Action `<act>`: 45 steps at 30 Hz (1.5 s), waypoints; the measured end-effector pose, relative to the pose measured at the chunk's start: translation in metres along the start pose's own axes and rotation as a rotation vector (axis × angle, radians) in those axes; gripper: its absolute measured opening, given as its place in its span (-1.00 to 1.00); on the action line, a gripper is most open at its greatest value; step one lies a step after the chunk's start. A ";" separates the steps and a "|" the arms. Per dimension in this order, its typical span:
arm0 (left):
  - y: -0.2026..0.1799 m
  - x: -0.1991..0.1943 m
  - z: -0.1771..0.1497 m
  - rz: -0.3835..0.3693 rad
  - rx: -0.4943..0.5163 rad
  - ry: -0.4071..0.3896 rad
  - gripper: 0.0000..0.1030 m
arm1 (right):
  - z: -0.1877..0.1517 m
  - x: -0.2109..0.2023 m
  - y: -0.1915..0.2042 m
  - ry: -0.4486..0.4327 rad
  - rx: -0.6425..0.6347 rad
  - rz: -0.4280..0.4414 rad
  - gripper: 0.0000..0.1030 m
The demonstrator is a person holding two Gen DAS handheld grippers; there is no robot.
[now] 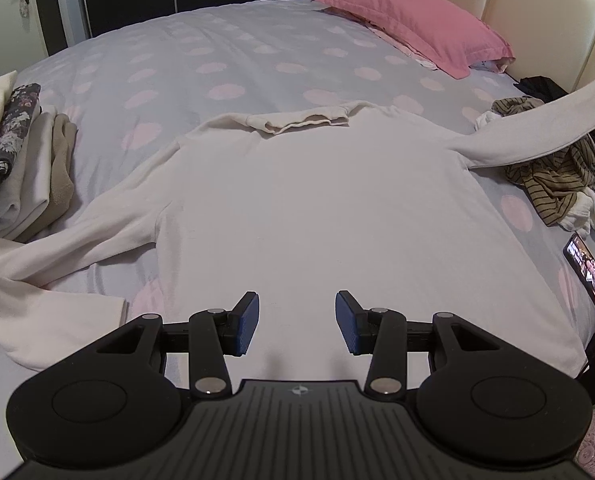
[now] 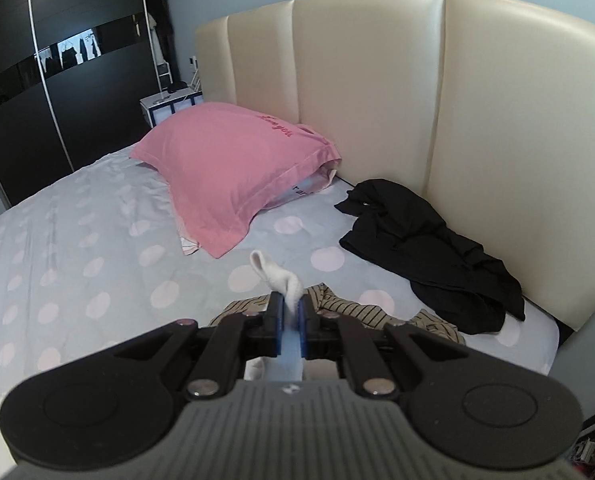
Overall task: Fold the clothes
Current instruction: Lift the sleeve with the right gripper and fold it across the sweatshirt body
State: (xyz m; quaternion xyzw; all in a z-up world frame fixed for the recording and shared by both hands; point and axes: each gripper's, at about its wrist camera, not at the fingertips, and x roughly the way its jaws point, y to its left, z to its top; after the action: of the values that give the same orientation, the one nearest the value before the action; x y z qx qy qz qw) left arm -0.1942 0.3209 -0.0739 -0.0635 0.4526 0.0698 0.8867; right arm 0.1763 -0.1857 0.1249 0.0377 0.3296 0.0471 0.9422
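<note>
A cream long-sleeved sweater (image 1: 305,200) lies flat on the bed, collar away from me. Its left sleeve (image 1: 53,264) trails to the near left. Its right sleeve (image 1: 537,128) is lifted off the bed and stretches up to the right. My left gripper (image 1: 297,322) is open and empty above the sweater's lower part. My right gripper (image 2: 291,316) is shut on the sleeve cuff (image 2: 281,276), a white fold sticking out past the pads, held above the bed.
Folded clothes (image 1: 25,168) are stacked at the left. A striped garment (image 1: 553,184) (image 2: 337,304) and a black garment (image 2: 429,248) lie at the right by the headboard (image 2: 377,120). A pink pillow (image 1: 413,28) (image 2: 233,168) is at the far end. A phone (image 1: 589,276) lies near right.
</note>
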 end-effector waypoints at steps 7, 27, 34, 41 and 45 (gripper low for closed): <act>0.004 0.003 0.002 0.018 -0.016 0.015 -0.22 | 0.018 -0.012 0.064 -0.029 -0.049 0.119 -0.82; 0.069 -0.006 0.001 0.111 -0.190 0.015 -0.22 | -0.043 -0.087 0.433 0.046 -0.404 0.702 -0.82; 0.090 -0.013 -0.001 0.140 -0.256 0.007 -0.22 | -0.126 -0.056 0.509 0.217 -0.494 0.761 -0.82; 0.107 -0.017 -0.003 0.177 -0.304 -0.005 -0.22 | -0.198 -0.014 0.540 0.371 -0.517 0.782 -0.80; 0.115 -0.015 -0.004 0.196 -0.329 0.001 -0.22 | -0.239 0.011 0.558 0.460 -0.529 0.792 -0.69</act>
State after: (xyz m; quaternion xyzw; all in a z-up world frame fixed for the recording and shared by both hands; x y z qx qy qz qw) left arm -0.2271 0.4318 -0.0698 -0.1634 0.4395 0.2290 0.8531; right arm -0.0004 0.3791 -0.0116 -0.0909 0.4652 0.4880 0.7329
